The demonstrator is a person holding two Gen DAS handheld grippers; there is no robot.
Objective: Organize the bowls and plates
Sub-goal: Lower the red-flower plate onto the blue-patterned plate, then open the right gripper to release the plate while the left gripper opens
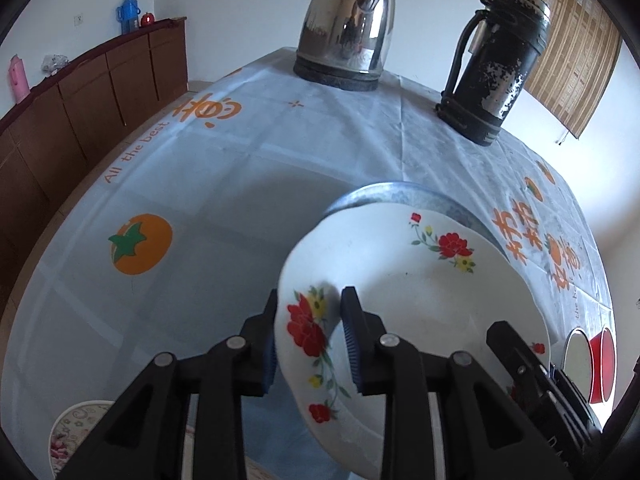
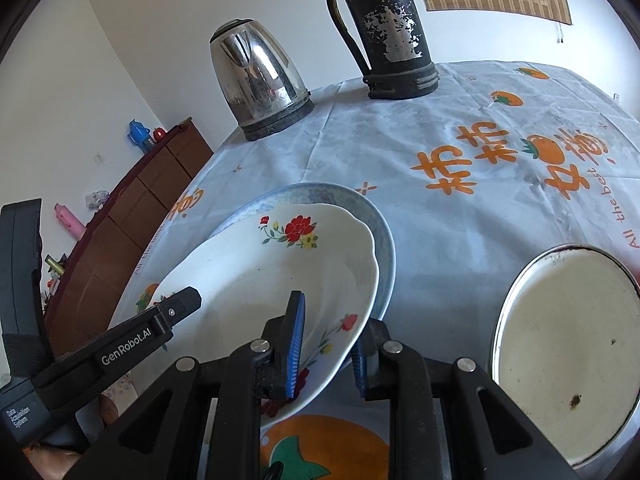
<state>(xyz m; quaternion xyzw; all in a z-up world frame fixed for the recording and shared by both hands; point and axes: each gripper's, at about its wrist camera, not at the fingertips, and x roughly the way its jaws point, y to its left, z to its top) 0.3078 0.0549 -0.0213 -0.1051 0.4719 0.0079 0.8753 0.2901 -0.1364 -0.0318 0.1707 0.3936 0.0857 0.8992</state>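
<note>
A white plate with red flowers (image 1: 420,292) is held tilted above a blue-rimmed plate (image 1: 400,194) on the table. My left gripper (image 1: 310,304) is shut on the flowered plate's left rim. My right gripper (image 2: 332,316) is shut on the same plate (image 2: 280,272) at its near right rim; the blue-rimmed plate (image 2: 384,232) lies under and behind it. The left gripper's body shows at the left of the right wrist view (image 2: 132,340), and the right gripper's body at the right of the left wrist view (image 1: 524,360).
A steel kettle (image 1: 346,28) and a worn black thermos (image 1: 500,60) stand at the table's far side. A white enamel dish (image 2: 568,356) lies at the right. A patterned dish (image 1: 76,428) lies at the near left. A brown cabinet (image 1: 80,92) lines the left wall.
</note>
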